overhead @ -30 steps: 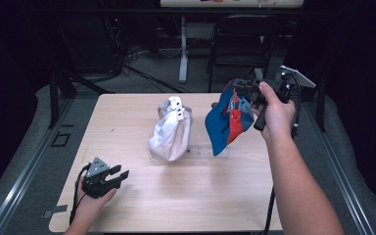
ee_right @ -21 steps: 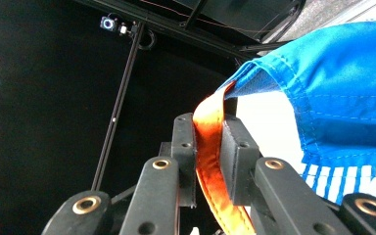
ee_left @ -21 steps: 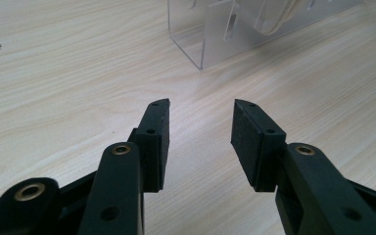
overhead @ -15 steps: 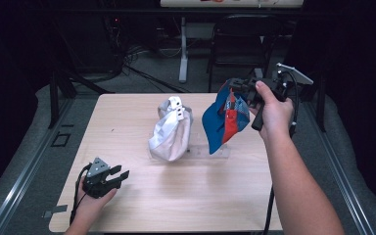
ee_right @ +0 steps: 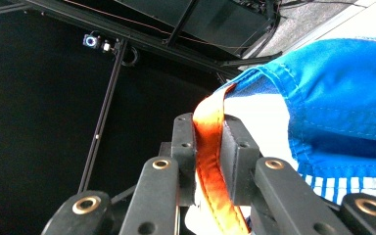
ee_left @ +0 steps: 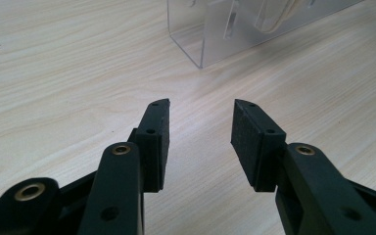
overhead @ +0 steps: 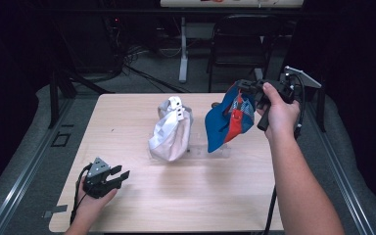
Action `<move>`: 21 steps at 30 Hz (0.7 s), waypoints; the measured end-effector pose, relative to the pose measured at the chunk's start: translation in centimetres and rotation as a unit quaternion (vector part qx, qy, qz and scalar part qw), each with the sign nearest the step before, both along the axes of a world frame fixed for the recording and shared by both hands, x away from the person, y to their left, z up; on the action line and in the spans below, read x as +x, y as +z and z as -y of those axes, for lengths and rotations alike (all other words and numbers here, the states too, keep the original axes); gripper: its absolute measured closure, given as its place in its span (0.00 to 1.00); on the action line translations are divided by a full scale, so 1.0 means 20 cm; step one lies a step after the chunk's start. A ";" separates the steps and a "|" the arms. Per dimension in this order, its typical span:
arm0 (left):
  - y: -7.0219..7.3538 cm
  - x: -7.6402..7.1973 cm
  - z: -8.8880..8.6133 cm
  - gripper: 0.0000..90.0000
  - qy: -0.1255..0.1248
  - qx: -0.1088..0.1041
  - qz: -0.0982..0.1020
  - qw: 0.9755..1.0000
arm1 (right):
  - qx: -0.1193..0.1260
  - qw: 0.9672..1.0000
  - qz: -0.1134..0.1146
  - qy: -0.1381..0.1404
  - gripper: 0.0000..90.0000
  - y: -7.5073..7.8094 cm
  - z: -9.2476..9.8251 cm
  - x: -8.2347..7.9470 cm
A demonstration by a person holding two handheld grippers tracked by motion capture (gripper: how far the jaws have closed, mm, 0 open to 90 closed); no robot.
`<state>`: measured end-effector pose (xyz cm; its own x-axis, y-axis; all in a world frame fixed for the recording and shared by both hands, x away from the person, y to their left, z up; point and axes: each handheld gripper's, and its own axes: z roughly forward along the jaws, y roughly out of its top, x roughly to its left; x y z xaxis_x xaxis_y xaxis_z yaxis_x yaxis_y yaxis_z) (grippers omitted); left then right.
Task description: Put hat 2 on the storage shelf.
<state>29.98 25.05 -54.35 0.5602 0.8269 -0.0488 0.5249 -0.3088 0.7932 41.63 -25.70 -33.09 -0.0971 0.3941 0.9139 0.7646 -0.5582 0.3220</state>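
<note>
At far right above the table [overhead: 186,196]: blue cap [overhead: 225,122], orange strap pinched in right gripper [ee_right: 208,142] jaws, lifted off the clear stand [ee_left: 235,29]. White cap [overhead: 170,132] remains mounted. Left gripper [ee_left: 200,132] idle, half open, empty.

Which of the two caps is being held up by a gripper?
The blue and red cap, gripped by the right gripper; the white cap sits untouched.

Wooden table [overhead: 186,205], clear acrylic stand [ee_left: 235,34] on it
</note>
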 end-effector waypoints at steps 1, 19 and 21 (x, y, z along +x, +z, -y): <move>0.00 0.00 0.00 0.66 0.000 0.000 0.000 1.000 | 0.000 1.000 0.000 0.000 0.87 0.00 0.00 0.00; 0.00 0.00 0.00 0.66 -0.001 0.001 0.000 1.000 | -0.001 1.000 -0.017 0.014 0.86 -0.08 -0.07 0.03; 0.00 0.00 0.00 0.66 -0.001 0.000 0.001 1.000 | -0.003 1.000 -0.018 0.018 0.86 -0.10 -0.08 0.03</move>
<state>30.00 25.15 -54.34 0.5621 0.8257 -0.0476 0.5232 -0.3104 0.7937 42.25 -24.02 -35.01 -0.0784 0.3966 0.9147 0.7960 -0.5275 0.2969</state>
